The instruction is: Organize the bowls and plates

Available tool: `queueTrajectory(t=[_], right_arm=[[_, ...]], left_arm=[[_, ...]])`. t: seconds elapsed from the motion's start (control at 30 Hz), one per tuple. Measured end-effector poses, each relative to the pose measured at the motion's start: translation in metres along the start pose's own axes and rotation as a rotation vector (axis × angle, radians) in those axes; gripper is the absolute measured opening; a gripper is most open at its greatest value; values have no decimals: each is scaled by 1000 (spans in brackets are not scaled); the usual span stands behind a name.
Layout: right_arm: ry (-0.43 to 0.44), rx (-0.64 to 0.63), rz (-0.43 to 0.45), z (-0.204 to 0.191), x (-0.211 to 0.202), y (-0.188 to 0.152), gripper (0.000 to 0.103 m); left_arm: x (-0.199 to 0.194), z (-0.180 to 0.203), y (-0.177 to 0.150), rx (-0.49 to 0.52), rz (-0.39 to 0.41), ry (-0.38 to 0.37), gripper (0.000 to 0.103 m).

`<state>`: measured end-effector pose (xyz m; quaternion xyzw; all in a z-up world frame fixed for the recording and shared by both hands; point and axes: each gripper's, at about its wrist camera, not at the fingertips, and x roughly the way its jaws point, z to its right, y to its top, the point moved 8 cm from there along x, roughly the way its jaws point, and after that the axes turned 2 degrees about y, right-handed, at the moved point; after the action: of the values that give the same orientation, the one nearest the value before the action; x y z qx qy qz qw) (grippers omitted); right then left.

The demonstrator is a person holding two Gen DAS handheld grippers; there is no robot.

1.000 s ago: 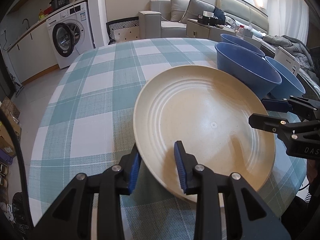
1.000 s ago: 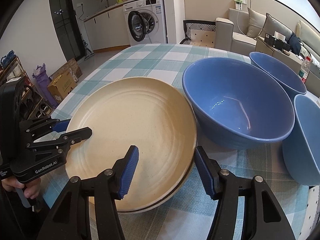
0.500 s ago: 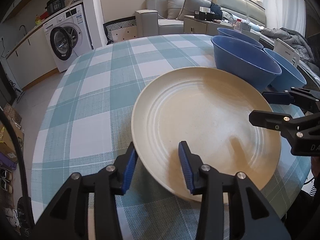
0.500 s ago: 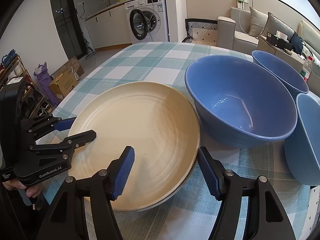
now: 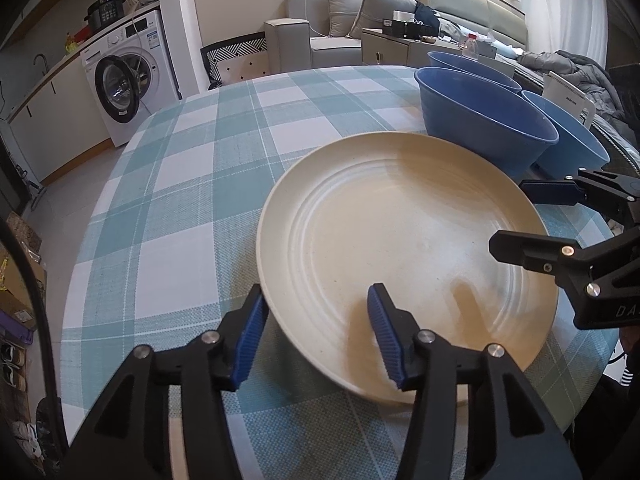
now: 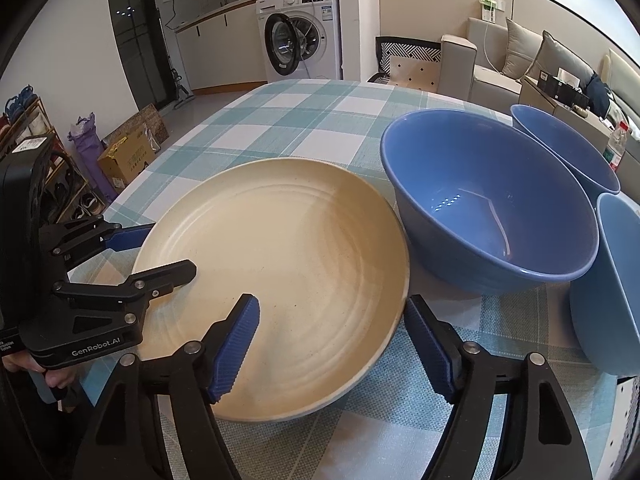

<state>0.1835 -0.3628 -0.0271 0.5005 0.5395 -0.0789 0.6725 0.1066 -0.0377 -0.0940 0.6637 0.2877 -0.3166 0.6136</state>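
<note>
A large cream plate (image 5: 404,248) lies on the checked tablecloth; it also shows in the right wrist view (image 6: 280,276). My left gripper (image 5: 316,332) is open and straddles the plate's near left rim, one finger over the plate, one outside it. My right gripper (image 6: 332,340) is open and straddles the plate's near right rim the same way. Three blue bowls stand to the right of the plate: a near one (image 6: 488,204), a far one (image 6: 568,148) and a side one (image 6: 608,284). The near bowl (image 5: 480,120) almost touches the plate.
The round table (image 5: 180,184) has a teal and white checked cloth. Its edge runs close behind both grippers. A washing machine (image 5: 124,80), a sofa (image 5: 360,28) and boxes on the floor (image 6: 128,148) stand beyond the table.
Both grippers have opened a little wider around the plate's rim. The plate looks a little lower and flatter on the table.
</note>
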Motion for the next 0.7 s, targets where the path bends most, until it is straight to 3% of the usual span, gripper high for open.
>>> queueTrajectory(t=[0.3, 0.53, 0.7], right_arm=[[13, 14, 14, 2, -4, 2, 85], [13, 27, 26, 7, -11, -3, 86], [22, 39, 52, 9, -17, 1, 93]], left_arm=[[1, -3, -1, -37, -20, -26, 54], [-5, -8, 3, -64, -2, -32, 57], [-11, -11, 6, -73, 22, -34, 60]])
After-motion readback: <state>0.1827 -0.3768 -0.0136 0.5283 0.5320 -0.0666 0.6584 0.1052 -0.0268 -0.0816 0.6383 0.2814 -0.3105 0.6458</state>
